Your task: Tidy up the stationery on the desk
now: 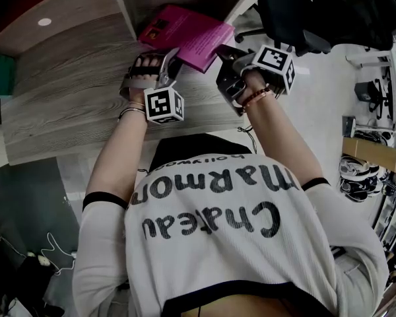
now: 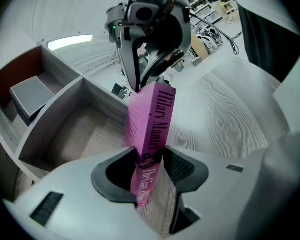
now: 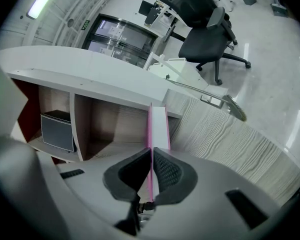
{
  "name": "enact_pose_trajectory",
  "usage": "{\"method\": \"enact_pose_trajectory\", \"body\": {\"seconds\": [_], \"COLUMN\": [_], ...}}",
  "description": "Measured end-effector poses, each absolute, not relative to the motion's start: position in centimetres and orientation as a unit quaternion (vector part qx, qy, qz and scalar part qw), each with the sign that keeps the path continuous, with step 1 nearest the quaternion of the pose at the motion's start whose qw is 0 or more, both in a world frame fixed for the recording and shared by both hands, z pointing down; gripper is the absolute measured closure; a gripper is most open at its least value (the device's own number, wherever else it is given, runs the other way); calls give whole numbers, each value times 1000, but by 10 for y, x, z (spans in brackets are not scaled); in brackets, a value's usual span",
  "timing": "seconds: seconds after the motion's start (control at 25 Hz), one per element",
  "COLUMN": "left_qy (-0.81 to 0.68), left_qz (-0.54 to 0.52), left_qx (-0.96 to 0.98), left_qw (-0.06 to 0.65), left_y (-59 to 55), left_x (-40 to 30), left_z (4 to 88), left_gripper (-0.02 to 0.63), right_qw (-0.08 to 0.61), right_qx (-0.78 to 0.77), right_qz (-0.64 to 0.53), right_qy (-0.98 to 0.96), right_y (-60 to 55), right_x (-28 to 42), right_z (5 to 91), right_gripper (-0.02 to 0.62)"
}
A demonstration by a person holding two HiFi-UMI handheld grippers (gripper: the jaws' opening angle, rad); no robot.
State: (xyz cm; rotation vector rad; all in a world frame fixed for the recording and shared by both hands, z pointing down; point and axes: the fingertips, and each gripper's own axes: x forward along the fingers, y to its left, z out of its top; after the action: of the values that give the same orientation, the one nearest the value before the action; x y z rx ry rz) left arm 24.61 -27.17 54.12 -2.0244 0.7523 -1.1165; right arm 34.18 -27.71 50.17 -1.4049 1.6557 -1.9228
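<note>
A pink paperback book [image 1: 187,34] is held above the wood-grain desk [image 1: 59,104], in front of the open shelf compartments. My left gripper [image 1: 170,59] is shut on its near end; in the left gripper view the spine [image 2: 153,126] stands upright between the jaws of this gripper [image 2: 150,165]. My right gripper [image 1: 224,57] clamps the book's right edge. In the right gripper view the book [image 3: 158,126] shows edge-on, and that gripper [image 3: 151,171] is pinched on its pink cover. The right gripper [image 2: 151,31] also shows beyond the book in the left gripper view.
Wooden shelf cubbies [image 3: 107,126] stand at the back of the desk, one holding a grey box [image 3: 57,129]. A black office chair [image 3: 204,30] stands on the floor to the right. The person's white shirt [image 1: 218,236] fills the lower head view.
</note>
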Motion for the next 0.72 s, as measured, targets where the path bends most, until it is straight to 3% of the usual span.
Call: {"method": "enact_pose_trajectory", "body": {"seconds": [0.48, 0.72], "left_qy": [299, 308], "left_qz": [-391, -358], "left_qx": [-812, -831], "left_qw": [314, 295], "left_y": [-272, -263], "left_x": [237, 252], "left_z": [515, 487], "left_gripper": [436, 445], "right_qw": [146, 162], "right_qx": [-460, -447], "right_qz": [-648, -632], "right_qy": [590, 612], "right_y": [-285, -285], "right_x": [331, 342], "right_z": [471, 437], "right_gripper": [546, 574]}}
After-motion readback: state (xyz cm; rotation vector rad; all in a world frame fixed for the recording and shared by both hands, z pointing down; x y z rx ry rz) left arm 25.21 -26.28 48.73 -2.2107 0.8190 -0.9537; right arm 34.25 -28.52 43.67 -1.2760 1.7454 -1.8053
